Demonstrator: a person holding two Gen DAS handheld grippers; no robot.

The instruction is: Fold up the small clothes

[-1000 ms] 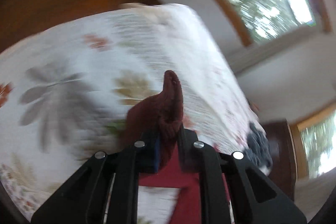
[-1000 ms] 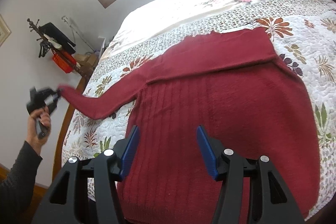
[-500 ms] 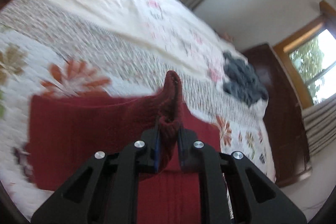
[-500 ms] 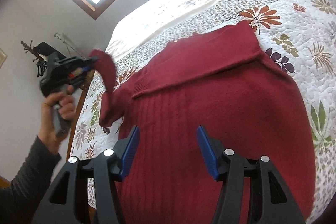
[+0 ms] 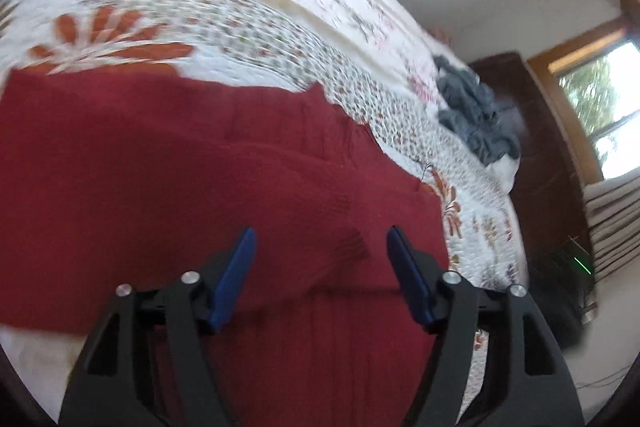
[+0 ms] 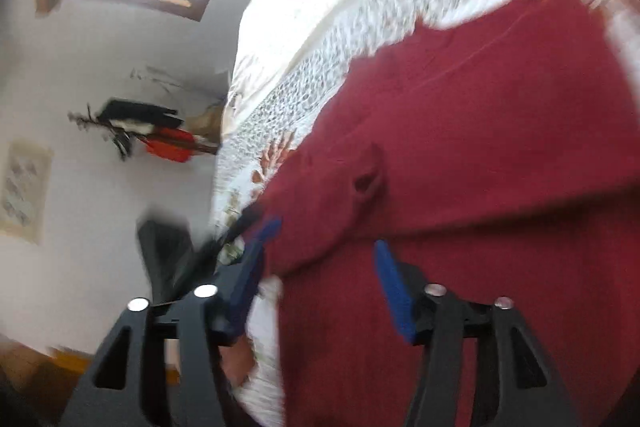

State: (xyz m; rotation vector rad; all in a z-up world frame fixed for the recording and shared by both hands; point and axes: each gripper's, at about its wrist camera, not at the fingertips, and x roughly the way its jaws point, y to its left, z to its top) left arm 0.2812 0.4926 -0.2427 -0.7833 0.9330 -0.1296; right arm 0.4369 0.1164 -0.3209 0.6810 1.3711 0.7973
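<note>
Red sweater lying on quilted bed, body flat. Both sleeves appearing to lie folded across chest, cuff resting on top; blur making this uncertain. Left gripper hovering over cuff area, jaws spread wide, holding nothing. Right gripper hovering at sweater edge, jaws likewise wide and empty. Sleeve folds judged done; body fold remaining. Grey garment waiting farther along bed, unfolded. No brand, label or legible writing showing anywhere.
</note>
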